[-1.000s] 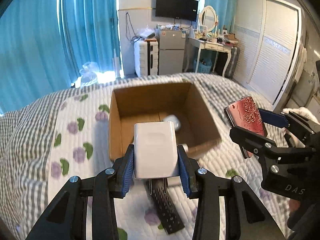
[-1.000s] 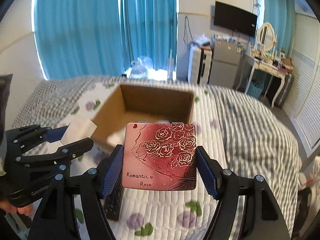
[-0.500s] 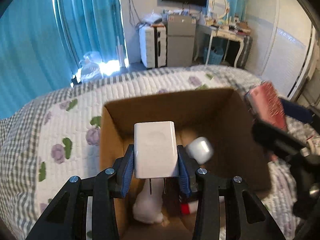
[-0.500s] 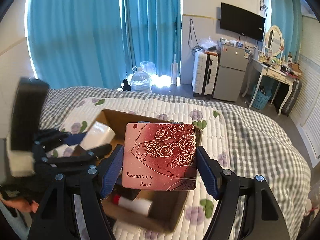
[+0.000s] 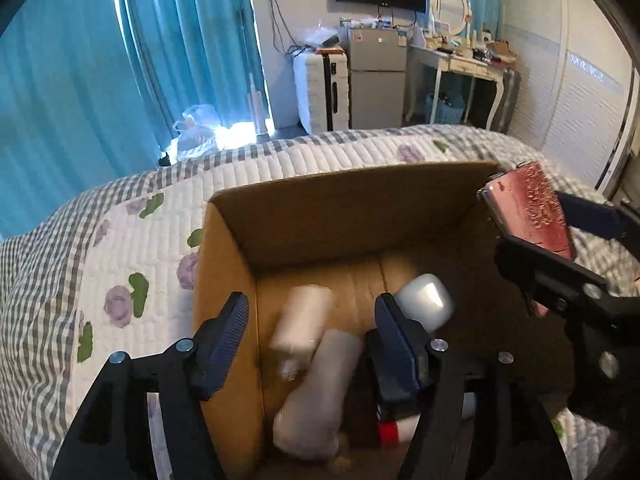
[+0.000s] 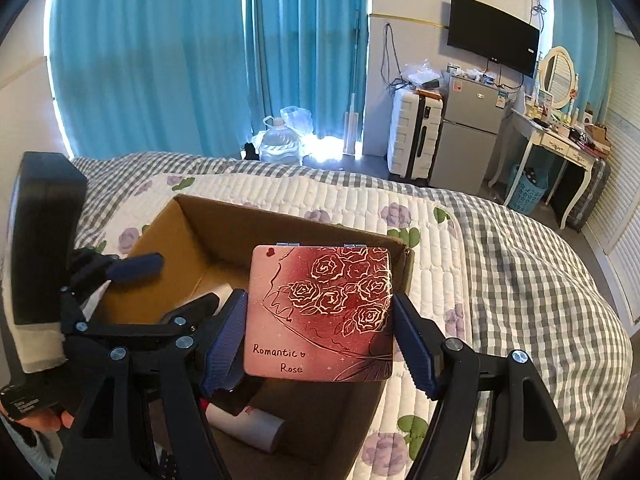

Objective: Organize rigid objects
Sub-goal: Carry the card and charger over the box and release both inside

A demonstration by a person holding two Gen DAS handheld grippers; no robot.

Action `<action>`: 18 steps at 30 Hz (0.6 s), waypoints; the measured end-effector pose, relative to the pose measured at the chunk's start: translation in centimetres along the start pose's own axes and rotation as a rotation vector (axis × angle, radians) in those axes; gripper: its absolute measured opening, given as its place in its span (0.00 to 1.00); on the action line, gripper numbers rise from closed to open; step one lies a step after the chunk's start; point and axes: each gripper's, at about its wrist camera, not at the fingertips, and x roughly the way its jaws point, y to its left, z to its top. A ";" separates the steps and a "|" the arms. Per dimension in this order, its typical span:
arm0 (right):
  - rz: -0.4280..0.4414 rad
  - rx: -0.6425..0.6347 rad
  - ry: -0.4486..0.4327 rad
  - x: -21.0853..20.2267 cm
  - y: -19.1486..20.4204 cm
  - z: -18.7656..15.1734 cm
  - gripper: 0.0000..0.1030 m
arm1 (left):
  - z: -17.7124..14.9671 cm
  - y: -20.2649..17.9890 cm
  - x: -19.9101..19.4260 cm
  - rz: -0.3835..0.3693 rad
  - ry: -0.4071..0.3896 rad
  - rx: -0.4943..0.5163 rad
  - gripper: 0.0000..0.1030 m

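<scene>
Over cardboard box (image 5: 304, 224): left gripper (image 5: 312, 332) empty, jaws apart; right gripper (image 6: 320, 340) clamps red case (image 6: 320, 312); contents blurred.

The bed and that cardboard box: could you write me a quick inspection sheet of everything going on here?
Surface: quilted bedspread, floral middle, grey check edges.
Job's things: open cardboard box on the bed; inside, a white charger blurred below the left gripper, a white case and a white tube with red end. Red compact marked "Romantic Rose" held over the box.
Clutter: nothing seen on the bed outside the box.
Grippers: left gripper open, empty; right gripper shut on the compact.
Cables: wires hanging below the TV.
Surroundings: teal curtains, suitcase, small fridge, dressing table.
</scene>
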 end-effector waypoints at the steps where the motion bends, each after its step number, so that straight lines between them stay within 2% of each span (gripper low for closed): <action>1: -0.002 0.003 -0.002 -0.3 0.0 0.0 0.69 | -0.1 0.2 -0.6 -0.001 -0.004 -0.007 0.66; 5: -0.007 -0.002 0.003 -1.2 0.5 -0.1 0.69 | -1.2 0.8 -3.9 0.008 -0.046 -0.003 0.66; 11: -0.004 0.010 0.051 0.0 1.8 -1.1 0.70 | -2.9 1.7 -7.6 0.019 -0.088 0.001 0.66; 13: -0.014 0.019 0.038 -0.2 2.1 -1.4 0.78 | -3.3 1.8 -8.4 0.035 -0.092 0.007 0.66; 15: -0.024 0.028 0.027 -1.0 2.3 -1.3 0.79 | -3.7 2.0 -9.1 0.056 -0.091 0.004 0.66; 17: -0.031 0.037 0.008 -2.5 2.5 -1.2 0.79 | -4.3 2.2 -9.9 0.074 -0.086 -0.006 0.70; 18: -0.036 0.035 -0.003 -3.4 2.6 -1.2 0.79 | -4.7 2.2 -10.6 0.084 -0.090 -0.015 0.75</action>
